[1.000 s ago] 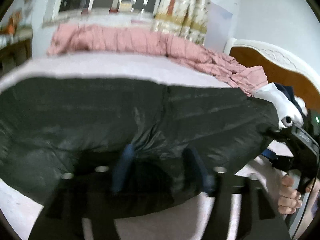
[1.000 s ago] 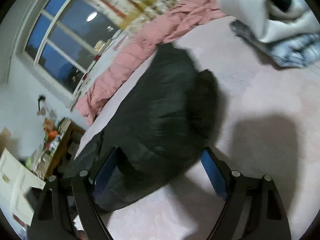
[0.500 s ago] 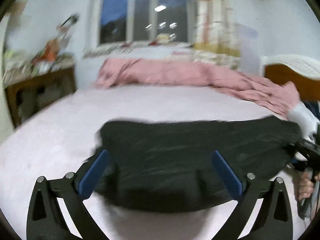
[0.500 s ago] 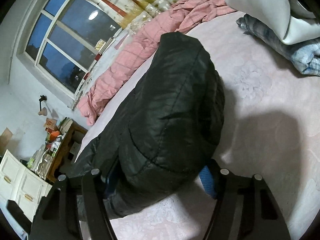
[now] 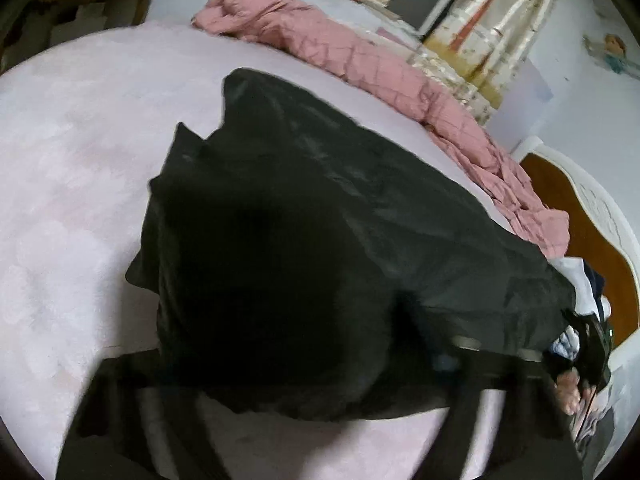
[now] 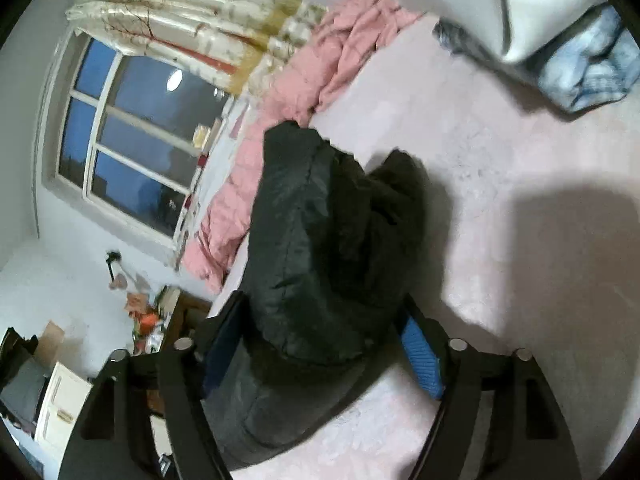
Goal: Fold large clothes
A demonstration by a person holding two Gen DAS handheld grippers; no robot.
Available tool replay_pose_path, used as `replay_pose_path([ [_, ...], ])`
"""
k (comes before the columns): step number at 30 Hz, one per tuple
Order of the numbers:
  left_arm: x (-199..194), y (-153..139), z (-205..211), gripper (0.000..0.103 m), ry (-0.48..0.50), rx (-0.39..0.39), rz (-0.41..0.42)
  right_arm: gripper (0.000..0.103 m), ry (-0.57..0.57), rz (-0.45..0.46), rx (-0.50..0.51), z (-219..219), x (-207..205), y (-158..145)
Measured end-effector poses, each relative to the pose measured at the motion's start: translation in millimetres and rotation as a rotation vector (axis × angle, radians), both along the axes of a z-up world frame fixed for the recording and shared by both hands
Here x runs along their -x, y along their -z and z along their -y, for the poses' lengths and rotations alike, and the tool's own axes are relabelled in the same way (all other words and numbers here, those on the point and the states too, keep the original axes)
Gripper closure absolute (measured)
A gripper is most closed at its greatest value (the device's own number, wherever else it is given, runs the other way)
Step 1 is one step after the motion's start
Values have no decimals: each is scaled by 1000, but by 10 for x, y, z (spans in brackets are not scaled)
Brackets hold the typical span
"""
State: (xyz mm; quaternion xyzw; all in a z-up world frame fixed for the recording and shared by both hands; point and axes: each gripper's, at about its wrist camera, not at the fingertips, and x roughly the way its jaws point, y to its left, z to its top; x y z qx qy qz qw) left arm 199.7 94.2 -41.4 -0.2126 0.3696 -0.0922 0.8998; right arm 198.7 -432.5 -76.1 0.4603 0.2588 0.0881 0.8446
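Observation:
A large black padded jacket (image 5: 320,240) lies bunched on the pale pink bed (image 5: 72,168). In the left wrist view it covers the fingers of my left gripper (image 5: 296,364), so its jaws are hidden. In the right wrist view the jacket (image 6: 320,248) fills the gap of my right gripper (image 6: 324,344), whose blue pads (image 6: 420,356) stand wide apart on either side of the fabric. The right gripper also shows at the jacket's far right end in the left wrist view (image 5: 592,344).
A pink quilt (image 5: 360,52) lies along the bed's far side, below a window (image 6: 132,140) with curtains. A white and blue pile of clothes (image 6: 560,36) sits near the wooden headboard (image 5: 580,216). A cluttered desk (image 6: 160,320) stands beside the bed.
The left gripper stood open in front of the jacket half a second ago; now the jacket covers its fingers. The right gripper stays around the jacket's end, and the jacket has bunched up.

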Motion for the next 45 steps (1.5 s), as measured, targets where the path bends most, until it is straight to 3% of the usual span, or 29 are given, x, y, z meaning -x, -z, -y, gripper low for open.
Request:
replay_pose_path([
  [1,43,-47,21,67,9,-1,29,52,-9,-4,9,-4,-18,-10],
  [2,114,-122,63,78,36,22,51,70,0,-12,25,-6,-15,-24],
  [4,246,-236,122,82,93,79,70,80,33,8,92,-51,76,-181],
  [6,391,-309,246,83,160,133,70,81,100,69,285,-124,284,-553],
  [9,629,-430,610,82,256,102,83,81,173,160,517,-149,707,-1071],
  [13,665,-254,1104,70,320,44,-7,81,239,146,653,-56,1004,-1328],
  [15,708,-238,1254,52,259,-115,12,81,272,122,655,4,1042,-1278],
  [16,759,-286,1304,37,224,-215,51,81,276,111,651,25,1033,-1249],
  [18,842,-431,1304,29,164,-321,138,80,272,93,651,15,1007,-1224],
  [20,898,-602,1167,21,115,-312,198,80,273,107,652,-41,1001,-1280],
  [22,863,-703,951,22,53,-257,199,80,258,147,636,-104,1016,-1332],
  [24,796,-690,817,46,47,-246,177,80,219,221,637,-285,1110,-1413],
  [25,745,-650,747,80,61,-255,151,80,198,253,639,-365,1152,-1437],
  [26,655,-602,734,93,93,-243,120,80,156,299,633,-511,1195,-1469],
  [28,540,-477,655,98,122,-180,90,80,56,351,611,-772,1228,-1496],
  [31,392,-395,700,100,138,-154,99,80,-98,362,615,-1257,1170,-1452],
  [35,353,-413,854,100,149,-214,151,80,-283,264,633,-1870,950,-1167],
  [40,268,-375,847,100,153,-190,140,79,-361,214,789,-2430,910,-820],
  [43,339,-442,761,97,141,-198,150,73,-459,214,845,-2620,925,-722],
  [45,445,-523,713,77,70,-225,198,69,-506,234,889,-2677,972,-704],
])
